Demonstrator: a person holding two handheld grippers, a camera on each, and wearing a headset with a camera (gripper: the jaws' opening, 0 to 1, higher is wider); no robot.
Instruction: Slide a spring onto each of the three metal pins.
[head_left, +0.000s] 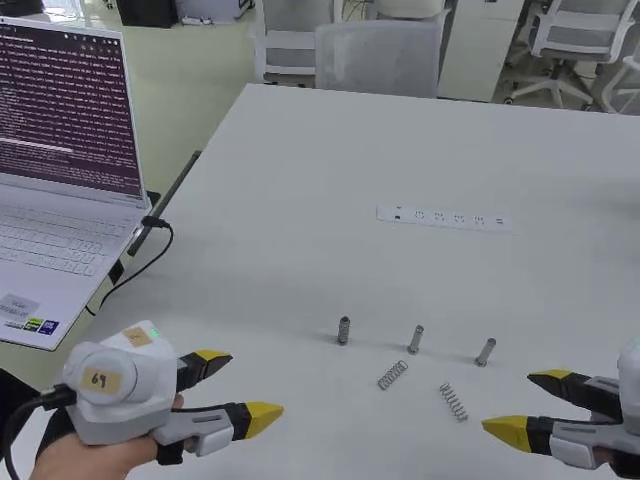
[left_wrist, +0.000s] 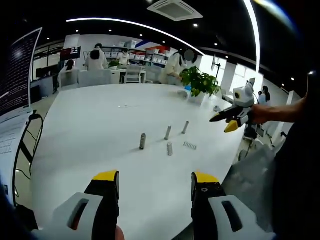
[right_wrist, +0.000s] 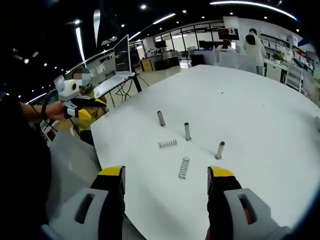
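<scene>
The left gripper and the right gripper hung low over the table. Both had their jaws wide apart and held nothing. Three little metal pins stood up in a row, out in front of both sets of jaws. The first pin, nearest the left jaws, looked like it wore a spring. The middle pin and the last pin looked bare. One spring lay flat just before the middle pin. The other spring lay close to the right jaws. I think the jaws were open so they could pinch a spring.
</scene>
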